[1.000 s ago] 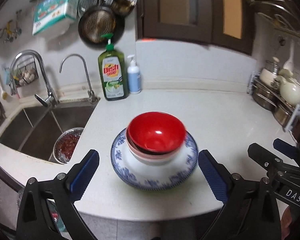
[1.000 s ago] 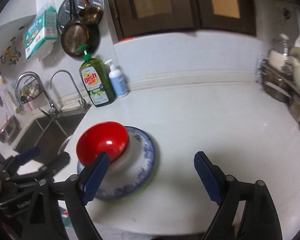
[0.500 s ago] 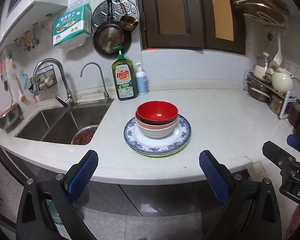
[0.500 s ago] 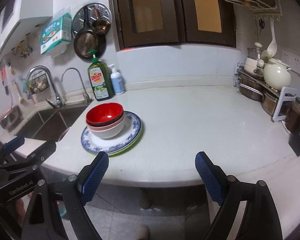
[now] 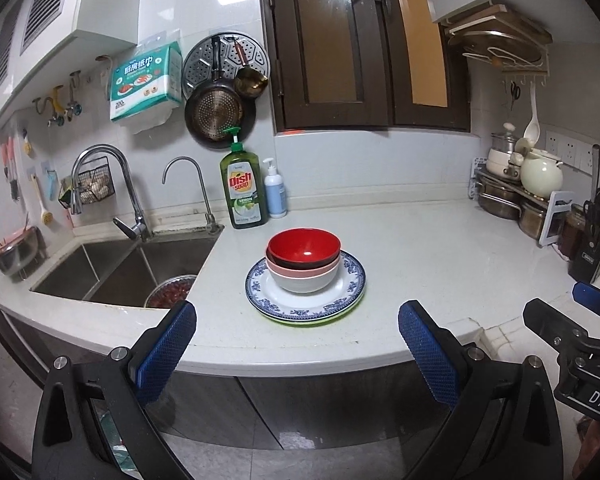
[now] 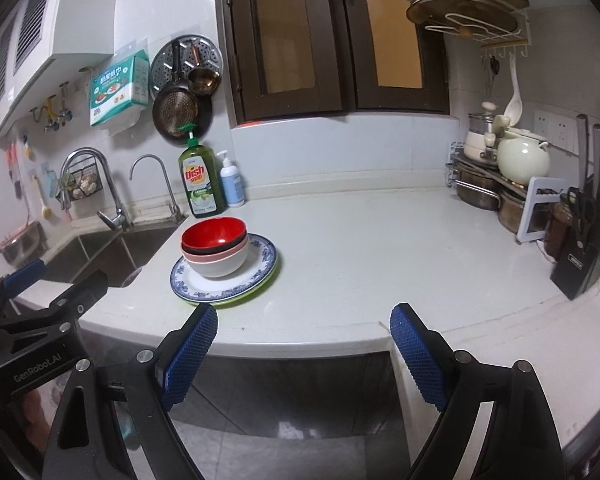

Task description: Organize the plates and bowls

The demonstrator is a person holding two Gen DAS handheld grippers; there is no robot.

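The stack sits on the white surface (image 5: pixel 440 252) near the sink (image 5: pixel 112 264): a red bowl (image 5: pixel 303 247) nested in a pink bowl (image 5: pixel 300 278), on a blue-patterned plate (image 5: pixel 340 292) over a green plate (image 5: pixel 320 319). Both the left hand-held gripper (image 5: pixel 296 344) and the right hand-held gripper (image 6: pixel 302 344) hang spread and empty, off the surface edge and apart from the stack. The organizing appears complete. A clean finish calls for clearing both grippers level, without brushing the plate rim.
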